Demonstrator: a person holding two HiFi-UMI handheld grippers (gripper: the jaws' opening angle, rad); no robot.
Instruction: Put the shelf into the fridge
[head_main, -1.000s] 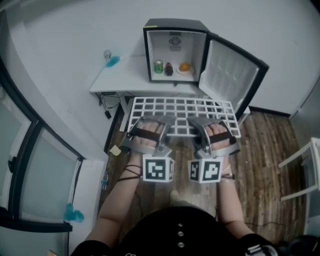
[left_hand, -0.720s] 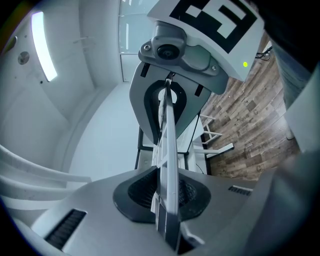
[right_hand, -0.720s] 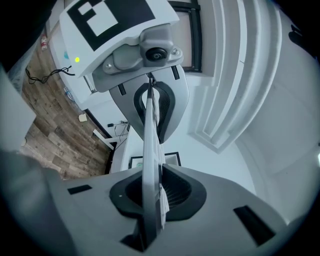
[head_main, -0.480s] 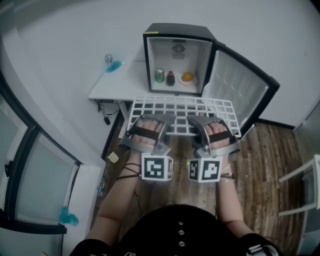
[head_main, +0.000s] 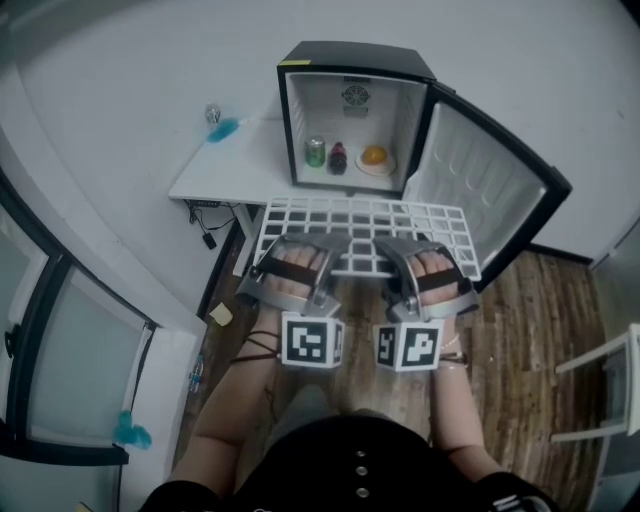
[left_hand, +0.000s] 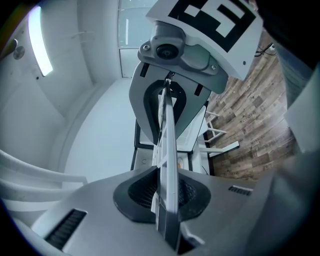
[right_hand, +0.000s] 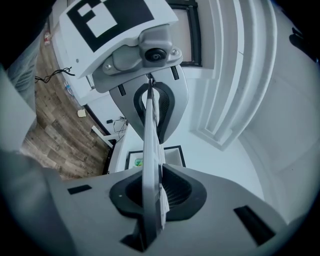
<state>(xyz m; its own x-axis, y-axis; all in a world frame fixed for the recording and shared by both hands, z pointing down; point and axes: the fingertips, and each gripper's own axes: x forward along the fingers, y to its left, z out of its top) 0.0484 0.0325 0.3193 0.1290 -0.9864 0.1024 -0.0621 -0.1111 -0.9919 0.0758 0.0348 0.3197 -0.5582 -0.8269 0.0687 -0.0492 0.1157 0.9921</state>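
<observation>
Approach step, seemingly: the fingers of the left gripper (head_main: 300, 255) and right gripper (head_main: 418, 258) pinch the near edge of the white wire-grid shelf (head_main: 365, 222), level at the white table (head_main: 228, 165)'s front edge; next needs a straight, level push into the open black fridge (head_main: 355, 58).

Soft, even light fills the room, and the small black fridge (head_main: 355, 110) is brightest inside. Both gripper views warp and darken toward their edges. A bright white strip (left_hand: 40, 42) glares at the left.
</observation>
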